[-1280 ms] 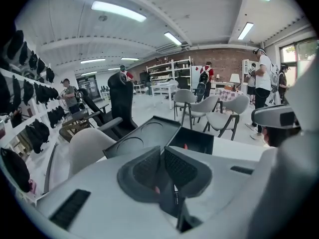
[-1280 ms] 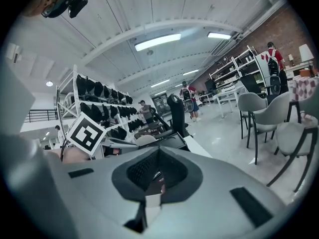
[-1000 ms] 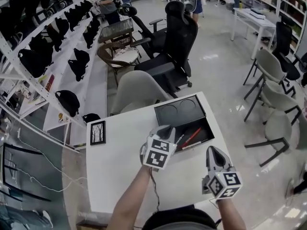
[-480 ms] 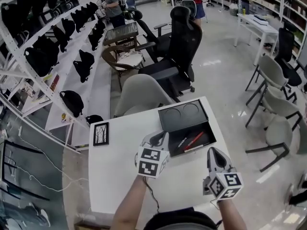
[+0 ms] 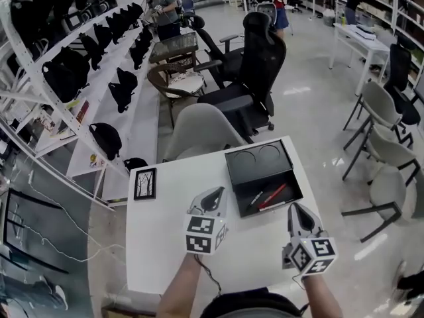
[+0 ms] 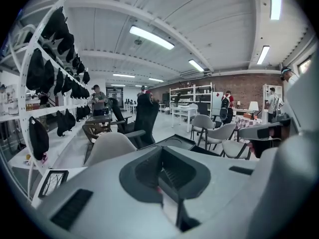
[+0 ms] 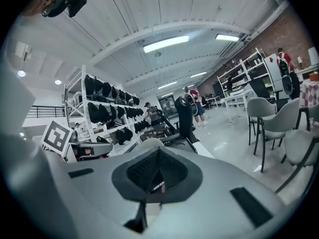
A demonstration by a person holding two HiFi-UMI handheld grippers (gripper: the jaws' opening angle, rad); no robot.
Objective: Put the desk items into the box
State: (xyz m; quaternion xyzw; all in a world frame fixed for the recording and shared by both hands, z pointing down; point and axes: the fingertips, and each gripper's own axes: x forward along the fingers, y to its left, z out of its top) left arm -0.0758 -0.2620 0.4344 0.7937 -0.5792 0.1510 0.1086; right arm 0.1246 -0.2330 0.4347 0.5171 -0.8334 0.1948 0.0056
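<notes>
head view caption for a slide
Empty left tongs, just closed, and shut right tongs above a desk with an open black box of pens and a framed picture.

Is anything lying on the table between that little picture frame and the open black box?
Nothing visible: only bare table lies between the picture frame and the box. The left gripper hovers close by, shut.

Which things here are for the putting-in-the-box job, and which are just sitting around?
For the job:
- black box, open on the white desk
- red pen and dark pen, already in the box
- picture frame, out on the desk

Just sitting around:
- grey chair behind the desk
- black office chair
- black bags on the white rack
</notes>
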